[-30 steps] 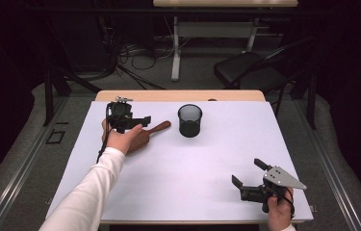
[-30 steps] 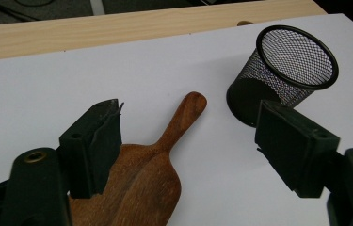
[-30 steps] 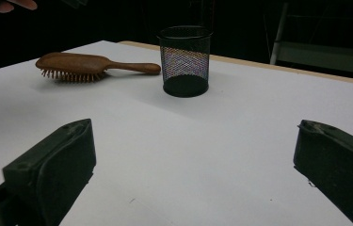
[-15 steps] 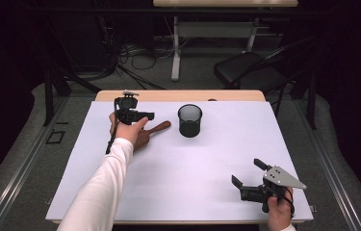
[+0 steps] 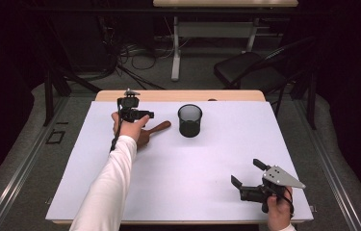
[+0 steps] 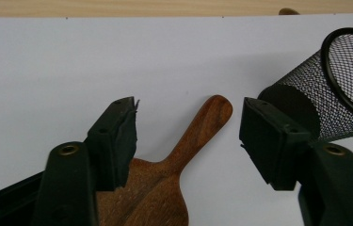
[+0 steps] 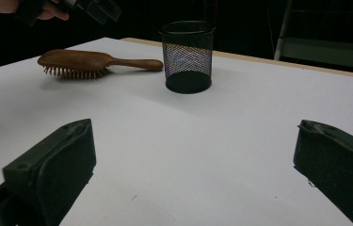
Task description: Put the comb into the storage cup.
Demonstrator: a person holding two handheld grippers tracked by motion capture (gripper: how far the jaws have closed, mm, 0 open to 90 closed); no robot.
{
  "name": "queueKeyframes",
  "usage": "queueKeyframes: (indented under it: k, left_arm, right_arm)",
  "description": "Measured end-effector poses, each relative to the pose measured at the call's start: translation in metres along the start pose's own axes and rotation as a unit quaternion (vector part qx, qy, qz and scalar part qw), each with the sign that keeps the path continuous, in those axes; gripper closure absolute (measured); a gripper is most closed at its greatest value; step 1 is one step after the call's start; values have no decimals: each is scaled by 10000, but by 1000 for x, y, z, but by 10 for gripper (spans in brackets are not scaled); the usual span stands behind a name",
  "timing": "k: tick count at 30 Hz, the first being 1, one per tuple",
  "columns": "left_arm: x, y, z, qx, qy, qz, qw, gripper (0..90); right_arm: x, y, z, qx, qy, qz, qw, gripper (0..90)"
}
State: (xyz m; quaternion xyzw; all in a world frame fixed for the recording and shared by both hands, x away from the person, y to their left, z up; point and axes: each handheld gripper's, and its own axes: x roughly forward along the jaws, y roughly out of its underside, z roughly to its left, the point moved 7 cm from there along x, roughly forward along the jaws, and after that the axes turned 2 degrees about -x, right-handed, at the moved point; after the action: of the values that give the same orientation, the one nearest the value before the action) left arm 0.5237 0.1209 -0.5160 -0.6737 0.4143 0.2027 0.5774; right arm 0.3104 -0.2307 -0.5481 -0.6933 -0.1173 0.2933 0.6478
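Note:
A brown wooden hairbrush [image 5: 161,127] lies bristles down on the white table [image 5: 207,163], its handle pointing at a black mesh cup [image 5: 190,120]. My left gripper [image 5: 137,118] hovers over the brush, pointing down. In the left gripper view the handle [image 6: 197,127] lies between the jaws of my left gripper [image 6: 190,110]. They have just been closing, but both pads still stand clear of the wood. The cup [image 6: 324,89] sits just right of them. My right gripper [image 5: 246,172] rests near the front right corner, open and holding nothing [image 7: 195,141], facing the brush [image 7: 77,61] and cup [image 7: 187,54].
A strip of wooden tabletop [image 5: 178,95] shows past the white sheet's far edge. A dark chair [image 5: 245,72] and cables stand on the floor beyond. The left forearm in a white sleeve [image 5: 110,183] crosses the table's left half.
My left gripper has shifted right and slightly farther, lower over the brush toward its handle, and its jaws have narrowed. The right gripper has kept still.

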Motion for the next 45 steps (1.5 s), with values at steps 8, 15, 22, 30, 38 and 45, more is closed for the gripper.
queueKeyframes:
  k: [8,15,22,30,38,45]
  left_arm:
    - [12,2,4,-294,-29,61,9995,436]
    - [25,10,7,-390,-84,132,9991,559]
    - [36,18,10,-378,-280,267,9985,717]
    - [42,21,10,-372,-477,290,9977,891]
    - [50,23,13,-521,-525,328,9967,900]
    - [59,28,11,-547,-565,452,9959,900]
  right_arm:
    - [1,1,1,12,-17,14,10000,0]
    - [2,2,1,17,-45,54,10000,0]
    - [3,3,1,42,-58,80,9999,0]
    - [3,4,1,9,-74,93,9999,0]
    - [3,4,1,9,-85,91,9999,0]
    - [3,4,1,4,-95,106,9999,0]
